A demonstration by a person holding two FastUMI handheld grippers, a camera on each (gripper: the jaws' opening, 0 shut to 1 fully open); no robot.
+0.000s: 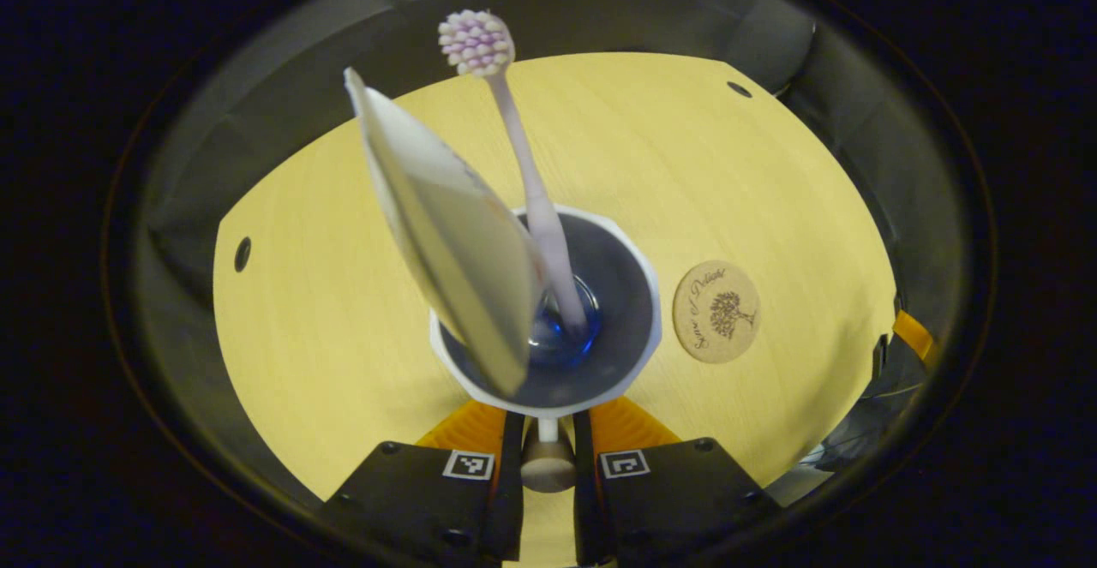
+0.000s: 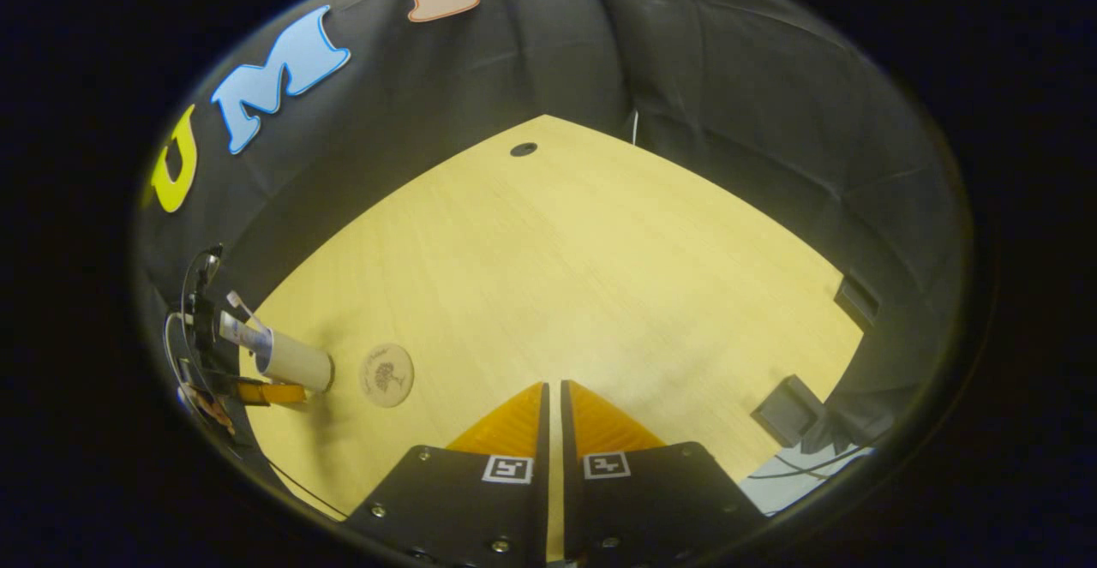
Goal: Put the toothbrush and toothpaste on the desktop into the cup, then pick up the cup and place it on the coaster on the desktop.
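In the left gripper view, the left gripper (image 1: 547, 418) gripped the cup (image 1: 638, 328) by its base, toothbrush (image 1: 533, 176) and toothpaste (image 1: 446, 230) standing inside; the coaster (image 1: 716, 312) lay on the desktop (image 1: 326, 311) at three o'clock of the cup. The right gripper (image 2: 553, 405) hung nearly closed, empty

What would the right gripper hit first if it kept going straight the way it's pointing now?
Probably just bare desktop. The right gripper points down at open wood; the coaster and the cup lie well off to one side, out of that line.
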